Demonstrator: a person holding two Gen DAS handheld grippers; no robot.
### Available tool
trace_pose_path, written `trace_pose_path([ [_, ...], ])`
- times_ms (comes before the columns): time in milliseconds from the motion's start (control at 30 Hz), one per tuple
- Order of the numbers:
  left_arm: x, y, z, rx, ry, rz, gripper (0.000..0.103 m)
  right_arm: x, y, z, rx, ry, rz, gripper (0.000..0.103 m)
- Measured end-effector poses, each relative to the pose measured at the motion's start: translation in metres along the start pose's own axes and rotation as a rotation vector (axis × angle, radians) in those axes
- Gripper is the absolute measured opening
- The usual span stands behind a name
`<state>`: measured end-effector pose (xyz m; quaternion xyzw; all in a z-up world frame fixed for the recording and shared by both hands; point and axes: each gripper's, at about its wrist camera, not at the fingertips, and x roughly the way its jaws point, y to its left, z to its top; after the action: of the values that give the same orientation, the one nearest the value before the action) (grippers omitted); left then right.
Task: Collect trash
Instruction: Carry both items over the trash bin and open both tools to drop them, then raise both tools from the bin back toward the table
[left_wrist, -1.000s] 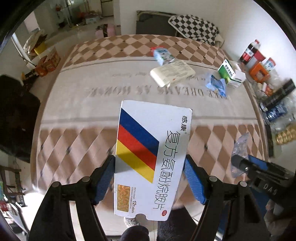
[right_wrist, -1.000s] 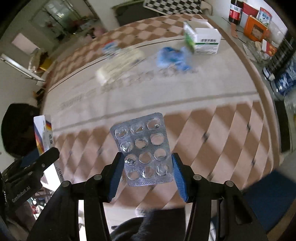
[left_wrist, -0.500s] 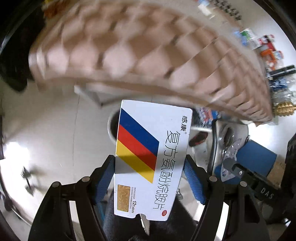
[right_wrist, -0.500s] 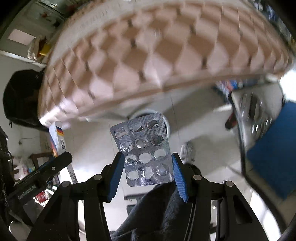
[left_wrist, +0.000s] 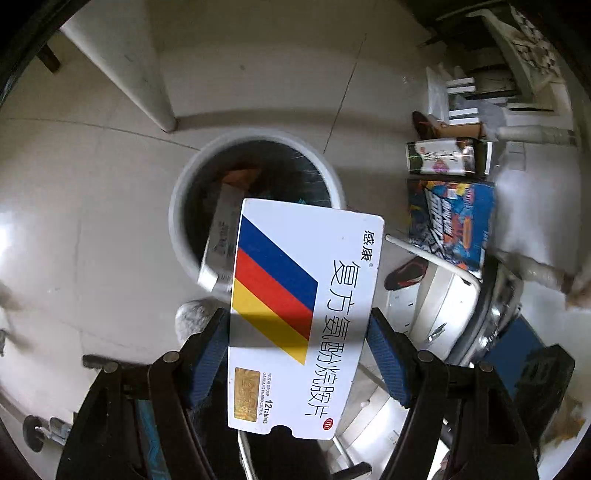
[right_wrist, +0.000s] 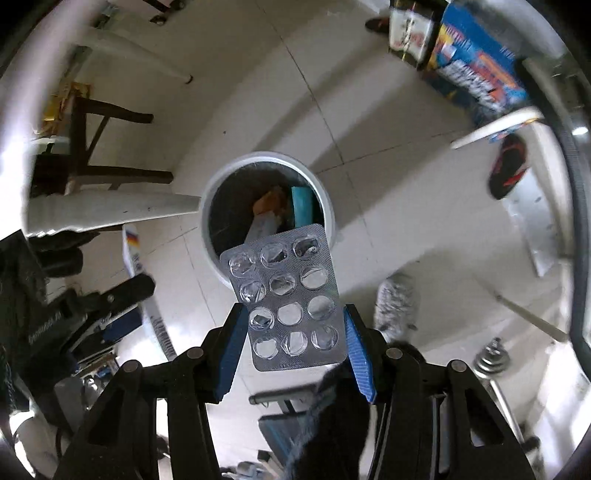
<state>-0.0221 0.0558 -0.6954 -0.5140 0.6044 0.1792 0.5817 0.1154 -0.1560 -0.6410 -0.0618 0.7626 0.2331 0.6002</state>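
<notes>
Left gripper (left_wrist: 297, 354) clamped on flat medicine box (left_wrist: 301, 314) by its long edges above white bin (left_wrist: 177, 206) (light, stiff card, crushable); right gripper (right_wrist: 291, 347) pinching emptied blister pack (right_wrist: 286, 299) edgewise over same bin (right_wrist: 325, 192), flimsy, slippery foil.

Your right hand-held gripper (right_wrist: 293, 341) points steeply down, its blue pads (right_wrist: 232, 347) clamped on the long edges of a silver blister pack (right_wrist: 286, 299) with most pockets empty. Just beyond the pack's far end sits a white round trash bin (right_wrist: 325, 199) on the tiled floor (right_wrist: 406, 206), boxes already inside. To your left, the other hand-held gripper (right_wrist: 122, 295) carries a white medicine box (right_wrist: 135, 251). A grey slipper (right_wrist: 397, 302) lies right of the pack.
</notes>
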Motion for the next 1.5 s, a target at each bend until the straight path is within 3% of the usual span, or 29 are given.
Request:
trace_pose_path([
  [200, 0.052, 0.013, 0.03, 0.035, 0.054, 0.019, 0.072, 0.079, -0.006, 0.03, -0.023, 0.033, 0.011, 0.054],
  [333, 0.057, 0.021, 0.034, 0.019, 0.055, 0.012, 0.09, 0.108, -0.008, 0.038, -0.022, 0.07, 0.046, 0.055],
  [400, 0.052, 0.027, 0.032, 0.003, 0.05, 0.013, 0.09, 0.116, -0.007, 0.04, -0.025, 0.086, 0.077, 0.056],
  [467, 0.044, 0.031, 0.03, -0.003, 0.031, 0.031, 0.091, 0.119, -0.004, 0.04, -0.038, 0.084, 0.091, 0.077],
  [567, 0.028, 0.034, 0.022, 0.011, -0.025, 0.096, 0.091, 0.116, 0.002, 0.039, -0.062, 0.074, 0.089, 0.086],
  [667, 0.007, 0.029, 0.007, 0.061, -0.125, 0.253, 0.091, 0.105, 0.009, 0.034, -0.096, 0.053, 0.037, 0.099],
  [733, -0.002, 0.025, -0.003, 0.102, -0.16, 0.34, 0.091, 0.095, 0.012, 0.03, -0.131, 0.028, -0.02, 0.1],
  [867, -0.014, 0.018, -0.023, 0.153, -0.182, 0.411, 0.091, 0.071, 0.018, 0.021, -0.188, -0.016, -0.131, 0.101],
  [1067, -0.032, 0.003, -0.048, 0.173, -0.185, 0.425, 0.091, 0.034, 0.03, 0.01, -0.233, -0.056, -0.203, 0.101],
  [1500, -0.115, -0.032, -0.107, 0.22, -0.2, 0.402, 0.091, -0.068, 0.062, -0.03, -0.29, -0.081, -0.233, 0.101],
])
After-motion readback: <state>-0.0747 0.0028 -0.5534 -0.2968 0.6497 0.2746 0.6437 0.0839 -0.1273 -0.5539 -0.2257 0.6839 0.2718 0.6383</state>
